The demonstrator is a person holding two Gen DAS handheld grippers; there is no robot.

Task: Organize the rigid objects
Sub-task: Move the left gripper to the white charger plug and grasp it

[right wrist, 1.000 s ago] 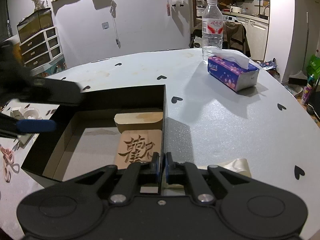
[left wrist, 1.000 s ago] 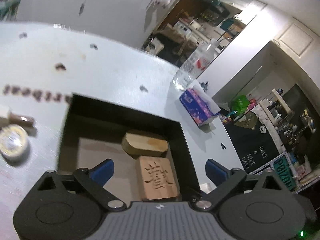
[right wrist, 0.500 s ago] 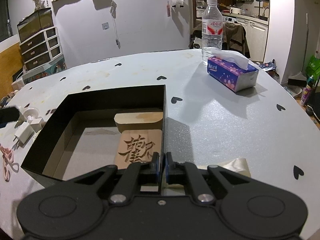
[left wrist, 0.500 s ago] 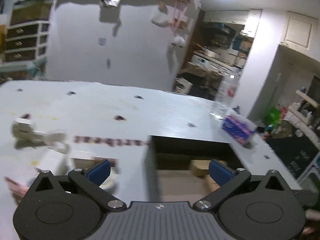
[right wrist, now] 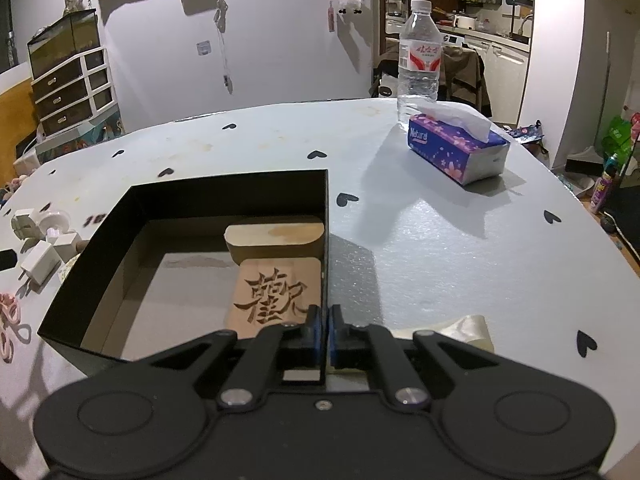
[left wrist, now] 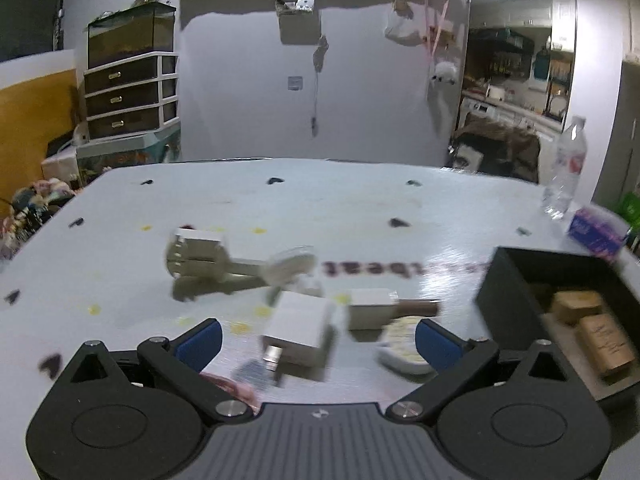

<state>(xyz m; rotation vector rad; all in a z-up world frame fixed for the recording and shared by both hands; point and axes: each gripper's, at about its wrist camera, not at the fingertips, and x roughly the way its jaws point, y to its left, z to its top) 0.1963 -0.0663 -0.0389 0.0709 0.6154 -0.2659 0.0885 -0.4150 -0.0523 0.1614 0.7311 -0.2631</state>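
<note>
Both views centre on the black box [right wrist: 224,196], which stands open-topped on the white bench [right wrist: 440,248].

Right wrist view: the right tool [right wrist: 325,330] has its two fingers pressed together on the box's right-hand wall, near its front corner, so the wall edge is pinched between the blue pads. Inside the box, against that same wall, lies a carved wooden block [right wrist: 276,296] with a character cut into its top; a plain rounded wooden block [right wrist: 274,236] lies just behind it, touching or nearly so. Behind and to the right of the box, well apart from it, stand a tissue pack [right wrist: 456,152] and a water bottle [right wrist: 418,56].

Left wrist view (motion-blurred): the left tool [left wrist: 318,336] is spread wide and holds nothing. It hangs over loose items to the left of the box: a white charger cube [left wrist: 298,326] lies between the fingers, a white block with a brown stem [left wrist: 370,312] sits nearer the box, and a pale round item [left wrist: 402,344] lies beside the right finger. A white plug-like piece [left wrist: 198,254] lies farther from the box.
</note>
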